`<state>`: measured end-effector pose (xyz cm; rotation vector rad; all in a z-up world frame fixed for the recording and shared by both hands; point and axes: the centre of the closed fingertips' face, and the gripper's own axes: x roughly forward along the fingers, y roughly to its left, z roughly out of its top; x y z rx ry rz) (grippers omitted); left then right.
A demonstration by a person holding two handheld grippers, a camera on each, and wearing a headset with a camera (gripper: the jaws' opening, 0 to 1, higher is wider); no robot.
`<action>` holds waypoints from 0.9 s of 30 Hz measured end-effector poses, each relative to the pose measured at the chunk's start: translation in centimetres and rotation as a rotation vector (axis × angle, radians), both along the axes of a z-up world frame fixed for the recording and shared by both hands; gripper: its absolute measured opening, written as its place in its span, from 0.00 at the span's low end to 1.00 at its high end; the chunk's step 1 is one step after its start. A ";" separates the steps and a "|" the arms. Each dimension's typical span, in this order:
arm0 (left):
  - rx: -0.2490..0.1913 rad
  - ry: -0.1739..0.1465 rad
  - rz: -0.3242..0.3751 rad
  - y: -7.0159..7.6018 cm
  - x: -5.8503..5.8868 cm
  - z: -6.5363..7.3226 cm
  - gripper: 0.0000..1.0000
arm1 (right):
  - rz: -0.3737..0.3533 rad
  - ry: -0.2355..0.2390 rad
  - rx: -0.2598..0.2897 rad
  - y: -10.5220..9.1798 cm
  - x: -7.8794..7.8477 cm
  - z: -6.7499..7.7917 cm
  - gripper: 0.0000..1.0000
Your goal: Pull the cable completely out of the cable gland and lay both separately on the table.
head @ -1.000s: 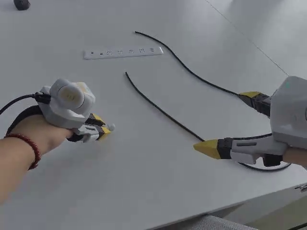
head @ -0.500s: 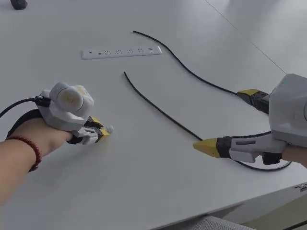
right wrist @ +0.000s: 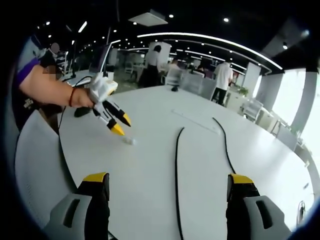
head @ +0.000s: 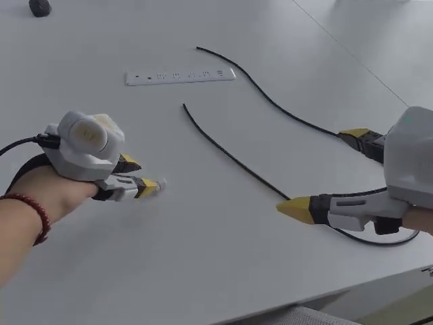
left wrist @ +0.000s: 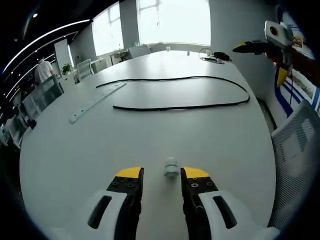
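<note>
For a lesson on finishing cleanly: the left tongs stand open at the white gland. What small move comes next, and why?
Probably draw the left tongs straight back: the gland lies on the table, loose between their open jaws, and the cable lies apart from it, so only clearing away seems left.

No legible text, brand or number is found. Small dark marks are seen along the long flat white strip [head: 180,76] laid toward the far edge of the white worktop [head: 223,257], but they are too small to be read.
</note>
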<state>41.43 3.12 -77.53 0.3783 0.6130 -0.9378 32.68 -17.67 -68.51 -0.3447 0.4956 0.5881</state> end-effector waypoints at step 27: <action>-0.288 -0.073 0.358 8.8 -13.3 9.4 1.00 | 0.031 -0.037 0.094 2.0 -1.8 0.9 0.99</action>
